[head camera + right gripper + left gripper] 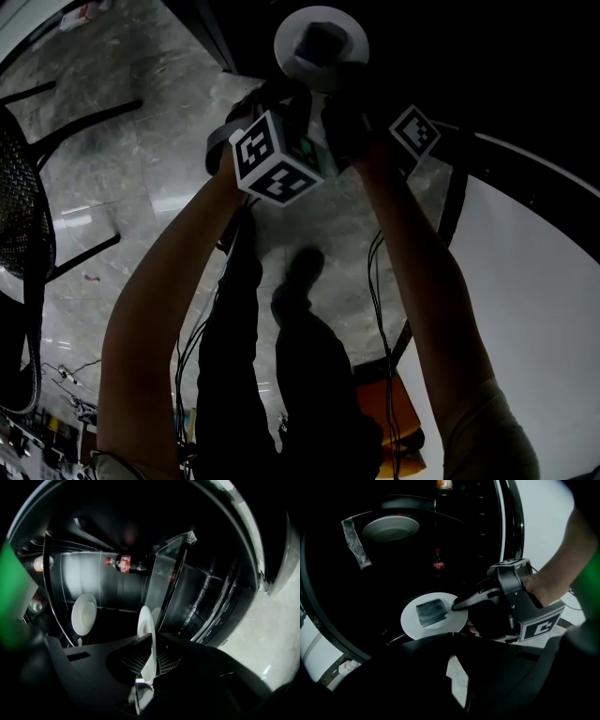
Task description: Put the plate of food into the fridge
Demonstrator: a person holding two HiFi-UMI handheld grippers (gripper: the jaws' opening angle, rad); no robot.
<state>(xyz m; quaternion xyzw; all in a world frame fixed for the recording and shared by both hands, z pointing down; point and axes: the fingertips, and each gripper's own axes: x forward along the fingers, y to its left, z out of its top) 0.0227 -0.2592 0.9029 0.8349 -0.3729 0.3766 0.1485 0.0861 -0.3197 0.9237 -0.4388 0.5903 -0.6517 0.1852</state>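
Observation:
A white plate with a dark piece of food hangs level in front of the dark open fridge. My right gripper is shut on its right rim. In the right gripper view the plate shows edge-on between the jaws. My left gripper is shut, with nothing between its jaws, and its tips sit just under the plate's near rim. From the head view both forearms reach forward, the left marker cube and the right marker cube just below the plate.
Inside the fridge a second white dish lies on a glass shelf, with a cola bottle behind it and a can above. A black chair stands at the left and a white round table at the right. Cables hang over the marble floor.

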